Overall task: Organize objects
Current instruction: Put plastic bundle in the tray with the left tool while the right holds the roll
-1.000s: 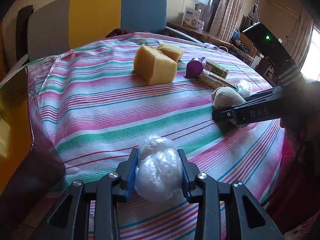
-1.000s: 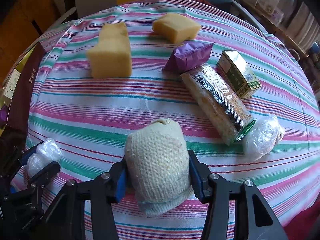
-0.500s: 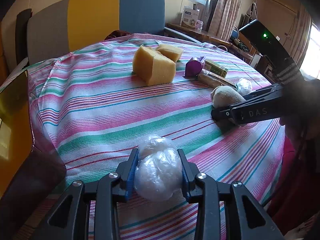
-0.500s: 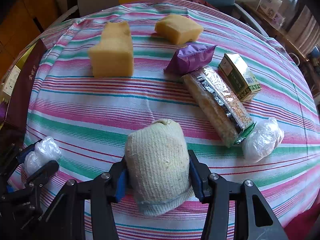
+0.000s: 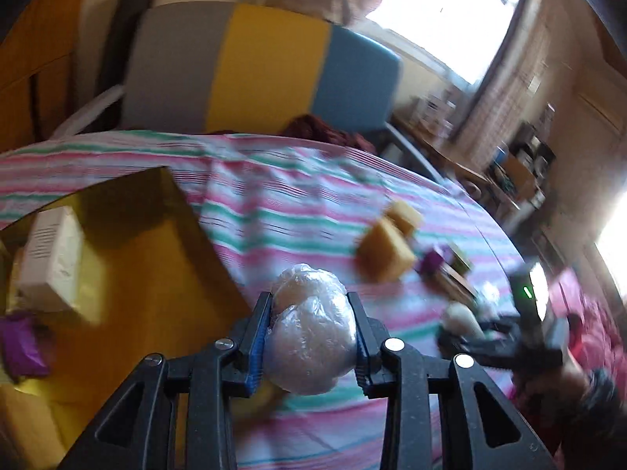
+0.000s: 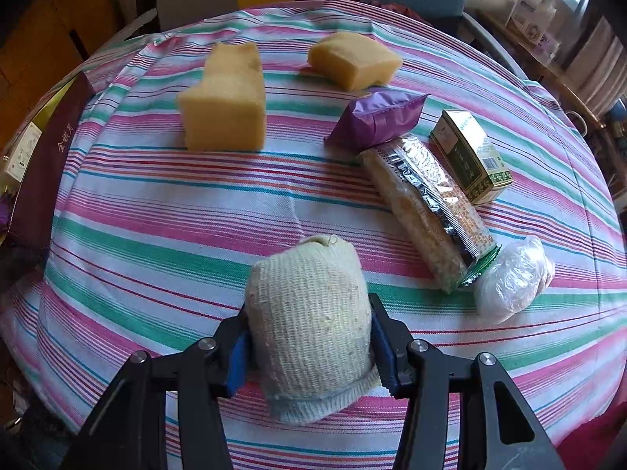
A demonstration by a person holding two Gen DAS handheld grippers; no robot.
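Your left gripper (image 5: pixel 311 337) clamps the plastic-wrapped ball (image 5: pixel 309 337) beside the yellow box (image 5: pixel 129 274) — your right gripper (image 6: pixel 309 346) pinches the knitted bundle (image 6: pixel 309 325), awaiting sorting.

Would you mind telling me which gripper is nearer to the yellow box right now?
Left. The left gripper, shut on the plastic-wrapped ball, hangs at the yellow box's edge. The right gripper, holding the cloth bundle, sits farther right over the striped tablecloth.
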